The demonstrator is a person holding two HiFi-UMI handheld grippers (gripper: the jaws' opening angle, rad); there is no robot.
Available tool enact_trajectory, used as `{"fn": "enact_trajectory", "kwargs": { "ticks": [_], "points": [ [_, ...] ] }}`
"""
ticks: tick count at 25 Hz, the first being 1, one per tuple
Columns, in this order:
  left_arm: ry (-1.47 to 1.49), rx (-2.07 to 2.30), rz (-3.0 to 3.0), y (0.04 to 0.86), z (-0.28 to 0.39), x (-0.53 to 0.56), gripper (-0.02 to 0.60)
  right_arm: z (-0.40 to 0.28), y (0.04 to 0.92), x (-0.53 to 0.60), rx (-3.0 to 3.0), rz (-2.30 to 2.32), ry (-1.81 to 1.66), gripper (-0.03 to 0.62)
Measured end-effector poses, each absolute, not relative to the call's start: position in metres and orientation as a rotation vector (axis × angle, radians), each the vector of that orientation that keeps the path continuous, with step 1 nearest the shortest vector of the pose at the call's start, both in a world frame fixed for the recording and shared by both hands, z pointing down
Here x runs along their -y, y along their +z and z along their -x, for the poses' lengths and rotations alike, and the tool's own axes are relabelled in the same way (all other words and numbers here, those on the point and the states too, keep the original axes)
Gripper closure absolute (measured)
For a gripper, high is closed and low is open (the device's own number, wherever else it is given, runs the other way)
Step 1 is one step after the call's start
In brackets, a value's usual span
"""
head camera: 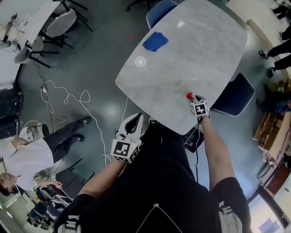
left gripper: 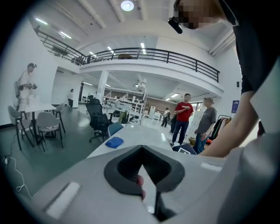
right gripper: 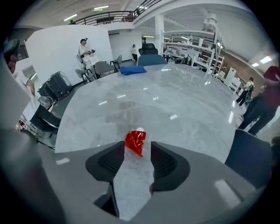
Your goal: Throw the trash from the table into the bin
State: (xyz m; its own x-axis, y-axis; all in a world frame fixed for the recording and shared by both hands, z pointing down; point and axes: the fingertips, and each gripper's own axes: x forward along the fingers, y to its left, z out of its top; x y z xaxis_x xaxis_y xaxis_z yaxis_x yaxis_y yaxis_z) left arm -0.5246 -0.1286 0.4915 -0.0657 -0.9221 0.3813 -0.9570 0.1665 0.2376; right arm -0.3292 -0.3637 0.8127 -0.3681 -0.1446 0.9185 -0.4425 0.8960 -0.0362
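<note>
A crumpled red wrapper point(head camera: 189, 96) lies near the front right edge of the grey marble table point(head camera: 191, 50). My right gripper point(head camera: 195, 98) is at the wrapper. In the right gripper view the red wrapper point(right gripper: 135, 142) sits on the tabletop between the tips of the right gripper point(right gripper: 138, 148), whose jaws stand open on either side of it. My left gripper point(head camera: 135, 119) hangs off the table's front edge, near my waist. In the left gripper view the left gripper point(left gripper: 141, 149) has its pads meeting, with nothing between them. No bin shows in any view.
A blue cloth point(head camera: 155, 41) lies on the table's far left side. Blue chairs stand at the right point(head camera: 235, 96) and far point(head camera: 159, 11) sides. A white cable point(head camera: 68, 98) trails over the floor at left, near a crouching person point(head camera: 27, 157).
</note>
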Motion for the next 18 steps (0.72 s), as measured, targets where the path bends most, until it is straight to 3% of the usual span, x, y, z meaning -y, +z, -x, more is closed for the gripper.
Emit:
{"fn": "enact_trajectory", "kwargs": {
  "ticks": [2,5,11,18],
  "points": [
    [0.110,2.021,-1.749,0.492,0.528,0.126,0.581,0.337,0.816,0.361,1.950,-0.415,0.313,0.390],
    [0.102,2.028,-1.744,0.490,0.531,0.128,0.581,0.343,0.815,0.358,1.959,-0.439,0.239,0.563],
    [0.080,2.001,-1.817,0.478,0.529,0.138,0.581,0.341,0.781,0.352,2.000,-0.523,0.214,0.565],
    [0.085,1.889,-2.017,0.474,0.517,0.180,0.581,0.337,0.666,0.345,2.199,-0.790,0.317,0.565]
  ]
}}
